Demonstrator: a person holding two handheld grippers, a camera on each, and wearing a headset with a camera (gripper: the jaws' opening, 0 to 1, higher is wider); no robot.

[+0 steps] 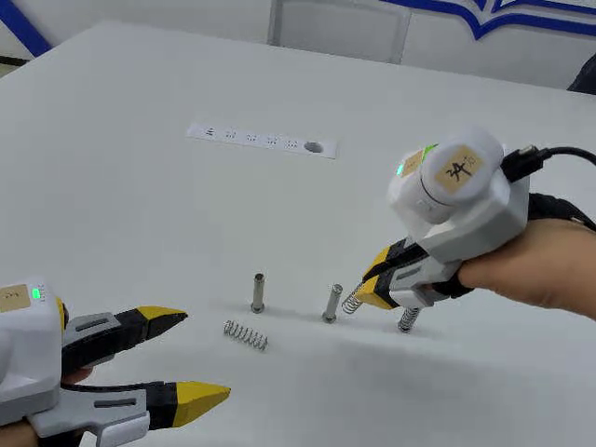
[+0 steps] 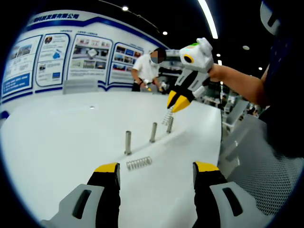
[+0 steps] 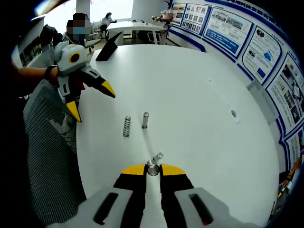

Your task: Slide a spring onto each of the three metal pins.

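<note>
Head view: right gripper (image 1: 361,300) pinches a spring (image 1: 351,301) just right of the middle pin (image 1: 331,304); a loose spring (image 1: 246,334) lies flat on the table (image 1: 140,233) near the left pin (image 1: 258,292). Left gripper view: the left gripper (image 2: 156,167) gapes wide, empty, loose spring just ahead of it. Right gripper view: jaws clamped on the spring, middle pin just beyond the tips.

A white bench (image 1: 140,233) was recorded, with a white socket strip (image 1: 261,141) set flush in its top toward the far edge. Display boards (image 2: 71,57) were noted on the wall beyond that edge, and a person in a white shirt (image 2: 144,71) was seen standing there. In the right gripper view, a grey mesh chair (image 3: 47,156) was observed just beside one bench edge, and a dark tilted panel (image 3: 108,47) near a far corner.
</note>
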